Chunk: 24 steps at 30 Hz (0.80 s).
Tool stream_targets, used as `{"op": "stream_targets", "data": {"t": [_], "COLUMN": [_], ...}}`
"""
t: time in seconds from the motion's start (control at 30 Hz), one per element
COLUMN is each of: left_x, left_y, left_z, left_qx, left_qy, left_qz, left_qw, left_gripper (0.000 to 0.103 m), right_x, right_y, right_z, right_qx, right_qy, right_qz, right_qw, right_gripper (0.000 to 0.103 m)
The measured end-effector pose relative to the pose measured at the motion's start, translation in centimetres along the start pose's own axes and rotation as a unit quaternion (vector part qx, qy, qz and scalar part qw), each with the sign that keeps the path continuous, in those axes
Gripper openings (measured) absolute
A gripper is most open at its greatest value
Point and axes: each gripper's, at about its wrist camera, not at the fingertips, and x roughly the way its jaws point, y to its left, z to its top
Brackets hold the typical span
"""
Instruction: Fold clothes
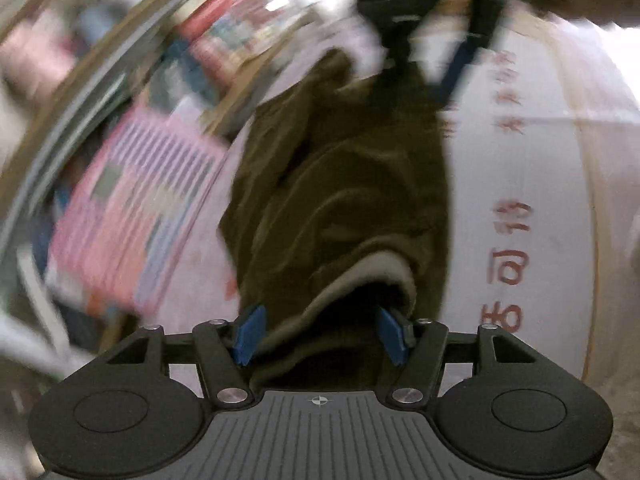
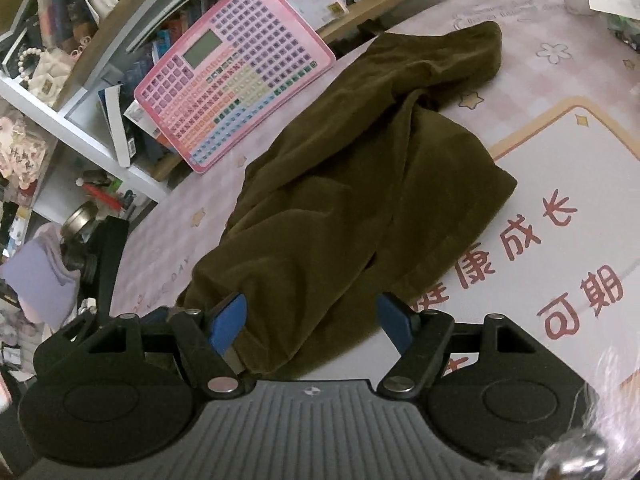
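An olive-brown garment (image 2: 360, 184) lies crumpled on a pink patterned table cover (image 2: 560, 80). In the right wrist view my right gripper (image 2: 314, 324) is open, its blue pads on either side of the garment's near end, low over the table. In the blurred left wrist view the same garment (image 1: 340, 184) stretches away from me, with a pale inner lining (image 1: 372, 272) showing at a turned-up opening. My left gripper (image 1: 324, 334) is open, pads on either side of that near edge. At the top of the left wrist view a dark shape, possibly the other gripper, stands at the garment's far end.
A pink button-grid toy tablet (image 2: 236, 72) leans at the table's far left edge, also blurred in the left wrist view (image 1: 136, 208). Shelves with books and clutter (image 2: 60, 40) stand behind. A white mat with red Chinese characters (image 2: 560, 240) covers the table's right side.
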Motion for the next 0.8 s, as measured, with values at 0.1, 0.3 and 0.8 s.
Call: {"op": "stream_targets", "data": {"t": [0.1, 0.3, 0.8], "left_x": [0.1, 0.1, 1.4], "left_y": [-0.8, 0.4, 22.5], "left_z": [0.1, -0.1, -23.7], "left_qx": [0.057, 0.028, -0.732], "left_qy": [-0.016, -0.048, -0.033], "left_qz": [0.004, -0.024, 0.062], "left_qw": [0.9982, 0.9981, 0.6778], "left_gripper": [0.062, 0.009, 0.016], "right_x": [-0.2, -0.5, -1.6], "right_y": [0.0, -0.2, 0.0], "right_z": [0.0, -0.1, -0.8], "right_qx": [0.005, 0.020, 0.029], "right_qy": [-0.007, -0.016, -0.034], "right_qz": [-0.006, -0.013, -0.030], "right_qw": [1.000, 1.000, 0.999], "right_gripper": [0.071, 0.071, 0.071]}}
